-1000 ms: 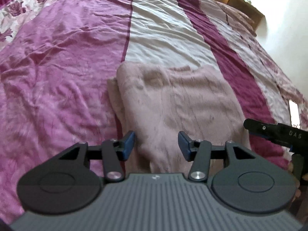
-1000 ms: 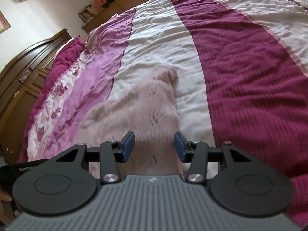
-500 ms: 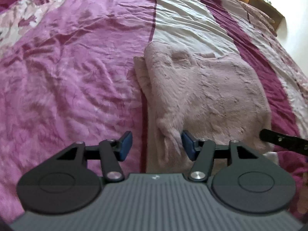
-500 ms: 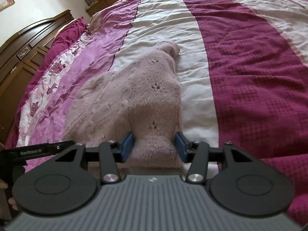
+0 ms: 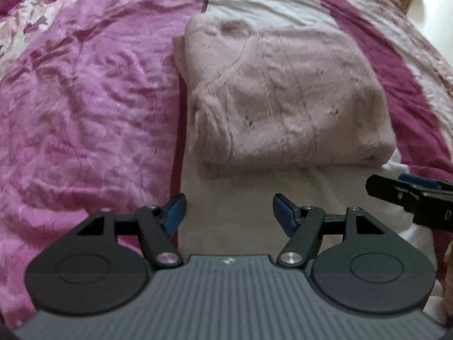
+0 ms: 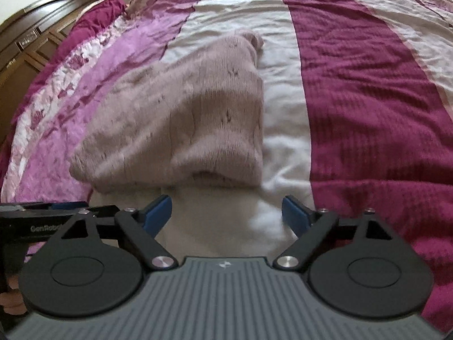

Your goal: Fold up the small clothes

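A pale pink knitted garment (image 5: 283, 96) lies folded into a thick block on the bed's white stripe; in the right wrist view the same garment (image 6: 181, 119) has its folded edge nearest me. My left gripper (image 5: 228, 212) hovers just short of that near edge, jaws opening, nothing between them. My right gripper (image 6: 226, 215) is also just back from the fold, jaws opening wide and empty. Each gripper shows in the other's view: the right gripper (image 5: 410, 195) at the right edge, the left gripper (image 6: 56, 218) at the left edge.
The bedspread (image 6: 368, 99) runs in stripes of dark magenta, white and shiny pink (image 5: 85, 99). A dark wooden headboard (image 6: 36, 36) stands at the far left. A hand (image 6: 11, 297) shows at the lower left.
Both grippers let go of the garment's near edge, opened and drew back. The garment now lies flat on the bed, clear of the jaws.
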Motion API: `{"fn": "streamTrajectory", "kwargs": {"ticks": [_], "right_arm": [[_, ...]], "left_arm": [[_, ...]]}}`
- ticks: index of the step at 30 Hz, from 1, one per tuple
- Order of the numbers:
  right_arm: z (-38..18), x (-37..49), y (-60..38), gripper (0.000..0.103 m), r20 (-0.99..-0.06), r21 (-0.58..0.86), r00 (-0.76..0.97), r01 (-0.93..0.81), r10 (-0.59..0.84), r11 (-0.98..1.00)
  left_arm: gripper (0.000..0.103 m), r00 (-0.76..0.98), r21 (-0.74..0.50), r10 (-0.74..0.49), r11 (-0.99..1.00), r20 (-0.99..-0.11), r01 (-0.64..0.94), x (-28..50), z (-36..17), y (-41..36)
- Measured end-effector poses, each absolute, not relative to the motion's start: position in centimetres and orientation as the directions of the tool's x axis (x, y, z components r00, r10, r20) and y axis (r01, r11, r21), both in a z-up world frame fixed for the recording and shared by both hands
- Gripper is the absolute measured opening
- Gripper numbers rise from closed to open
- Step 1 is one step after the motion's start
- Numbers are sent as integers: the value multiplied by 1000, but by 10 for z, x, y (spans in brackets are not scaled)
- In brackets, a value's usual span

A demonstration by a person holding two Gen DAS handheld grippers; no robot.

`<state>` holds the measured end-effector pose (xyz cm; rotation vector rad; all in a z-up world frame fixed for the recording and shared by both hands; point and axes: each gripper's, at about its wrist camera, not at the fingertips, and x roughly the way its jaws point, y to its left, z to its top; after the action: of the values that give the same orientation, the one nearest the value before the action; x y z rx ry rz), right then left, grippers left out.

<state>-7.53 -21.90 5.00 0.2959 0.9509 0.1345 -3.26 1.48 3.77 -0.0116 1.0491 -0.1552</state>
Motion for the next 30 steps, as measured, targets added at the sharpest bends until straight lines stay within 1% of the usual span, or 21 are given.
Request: {"fn": "streamTrajectory", "kwargs": {"ticks": [6, 9, 20, 30], "right_arm": [[36, -72, -213, 92, -806, 268, 551, 18, 214, 963], [31, -71, -211, 96, -812, 261, 544, 18, 209, 965], [25, -70, -207, 99, -813, 244, 548, 11, 198, 970], [24, -71, -206, 100, -813, 238, 549, 8, 195, 971]], "left_arm": [[69, 477, -52, -94, 994, -874, 100, -35, 26, 11], [76, 479, -40, -86, 994, -874, 105, -35, 23, 9], [78, 497, -21, -68, 995, -865, 100, -38, 18, 5], [78, 501, -21, -68, 995, -863, 100, -41, 18, 5]]}}
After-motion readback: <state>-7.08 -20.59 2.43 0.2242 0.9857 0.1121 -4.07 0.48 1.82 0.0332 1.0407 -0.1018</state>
